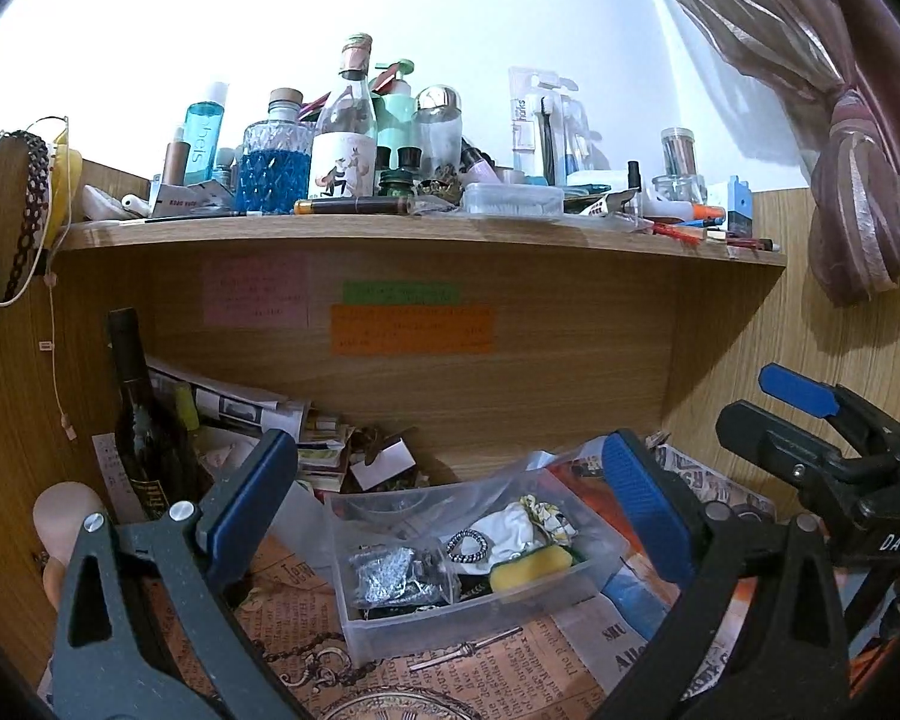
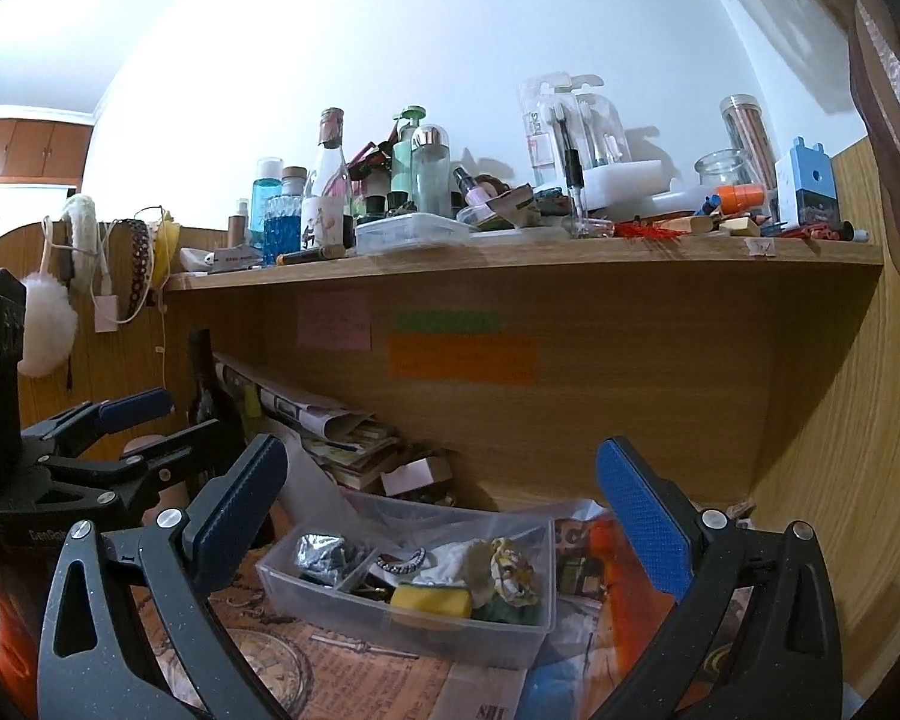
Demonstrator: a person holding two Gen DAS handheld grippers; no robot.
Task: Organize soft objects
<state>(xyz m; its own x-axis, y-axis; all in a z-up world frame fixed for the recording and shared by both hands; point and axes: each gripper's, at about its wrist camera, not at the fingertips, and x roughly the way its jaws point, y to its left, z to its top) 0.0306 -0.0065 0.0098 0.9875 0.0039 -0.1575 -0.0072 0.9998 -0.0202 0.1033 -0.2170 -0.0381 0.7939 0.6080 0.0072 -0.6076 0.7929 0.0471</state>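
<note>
A clear plastic box [image 1: 354, 630] [image 2: 306, 600] sits on the newspaper-covered desk under a wooden shelf. Inside lie a yellow sponge [image 1: 528, 567] [image 2: 431, 600], a white cloth [image 1: 507, 531] [image 2: 450, 555], a patterned fabric scrunchie [image 1: 549, 516] [image 2: 513, 576], a beaded hair band [image 1: 467, 545] [image 2: 401, 561] and a silvery crumpled bag [image 1: 384, 576] [image 2: 321, 549]. My left gripper [image 1: 450, 498] stands open in front of the box, nothing between its blue pads. My right gripper [image 2: 444, 492] is open too, above the box's near side. Each gripper shows at the edge of the other's view.
The shelf [image 1: 426, 228] [image 2: 510, 252] above carries several bottles, jars and pens. A dark bottle [image 1: 144, 420] [image 2: 207, 384] and a stack of papers [image 1: 240, 408] stand at the back left. A curtain [image 1: 846, 180] hangs at the right. Headbands and a white pompom [image 2: 45, 324] hang left.
</note>
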